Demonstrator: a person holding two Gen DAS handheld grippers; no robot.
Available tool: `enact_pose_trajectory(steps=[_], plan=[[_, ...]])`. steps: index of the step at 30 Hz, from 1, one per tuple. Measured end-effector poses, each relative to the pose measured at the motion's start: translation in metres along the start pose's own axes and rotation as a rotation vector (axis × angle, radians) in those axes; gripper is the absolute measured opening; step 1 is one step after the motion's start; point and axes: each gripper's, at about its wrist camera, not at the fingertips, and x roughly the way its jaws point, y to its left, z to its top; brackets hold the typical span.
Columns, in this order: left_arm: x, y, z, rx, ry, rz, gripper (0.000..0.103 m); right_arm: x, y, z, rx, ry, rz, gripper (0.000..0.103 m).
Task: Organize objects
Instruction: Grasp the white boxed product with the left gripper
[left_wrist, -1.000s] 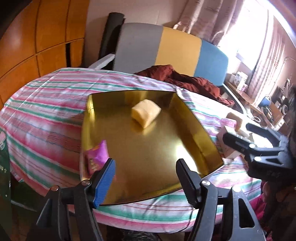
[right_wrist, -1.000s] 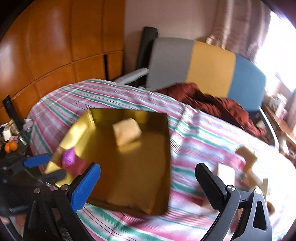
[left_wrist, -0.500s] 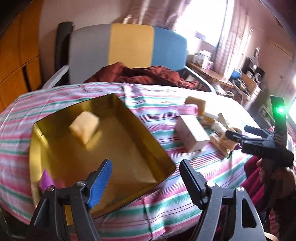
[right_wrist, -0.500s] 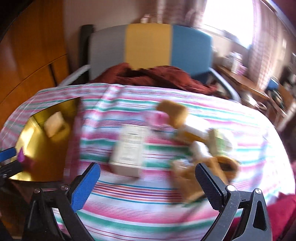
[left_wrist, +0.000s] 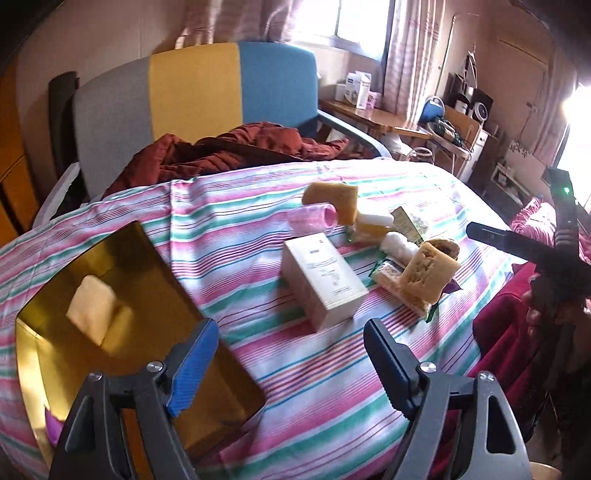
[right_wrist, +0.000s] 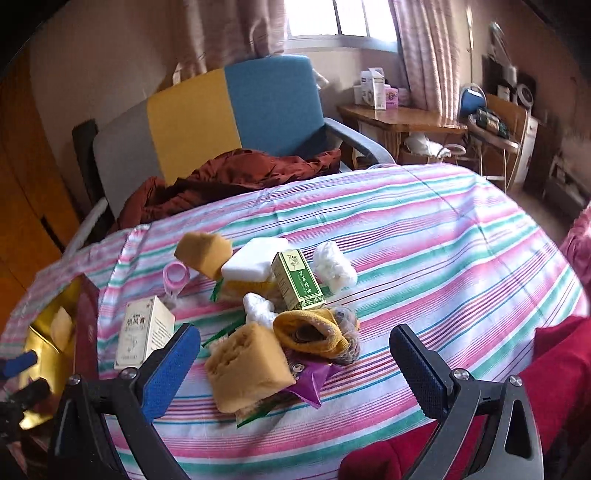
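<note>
Your gold tray holds one sponge, perhaps more; the pile mid-desk remains; left gripper jaws are opening, right gripper jaws spread, both empty.

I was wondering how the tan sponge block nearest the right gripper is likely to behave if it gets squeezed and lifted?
The tan sponge block looks porous, so it will probably compress between the pads and feel light. Its rough, pitted surface should grip rather than slip. It leans on a purple wrapper and a yellow sock, so lifting may nudge those.
</note>
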Motion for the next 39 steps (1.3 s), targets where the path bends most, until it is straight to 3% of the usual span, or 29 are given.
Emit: enact_pose_trajectory(steps=[4,14,22,24,25,26,29,33,35,39], plan=[[0.017,-0.009,0.009,0.012,0.028,-0.008,0.082,0.005,-0.014,-0.003,0.103,0.010,0.052,0.103],[0.074,-0.028,0.040,-0.003,0.097,-0.014,0.087,-0.003,-0.010,-0.004,0.099,-0.063,0.132,0.103],[0.128,-0.029,0.052,-0.043,0.196,0.031,0.090,-0.003,-0.026,-0.004,0.199,-0.068,0.213,0.103],[0.135,-0.028,0.051,-0.055,0.192,0.033,0.088,-0.002,-0.030,-0.004,0.224,-0.065,0.223,0.103],[0.138,-0.028,0.050,-0.058,0.194,0.040,0.081,-0.002,-0.032,-0.004,0.234,-0.063,0.228,0.103],[0.141,-0.026,0.049,-0.069,0.206,0.035,0.065,-0.001,-0.035,-0.004,0.245,-0.060,0.236,0.103],[0.143,-0.026,0.041,-0.062,0.196,0.014,0.053,0.002,-0.040,-0.005,0.281,-0.039,0.256,0.103],[0.129,-0.031,0.028,-0.025,0.169,-0.015,0.053,0.007,-0.039,-0.005,0.279,-0.005,0.286,0.103],[0.120,-0.035,0.024,-0.014,0.153,-0.033,0.053,0.010,-0.031,-0.005,0.243,0.022,0.329,0.103],[0.096,-0.039,0.012,-0.009,0.128,-0.077,0.053,0.016,-0.013,-0.007,0.157,0.074,0.328,0.103]])
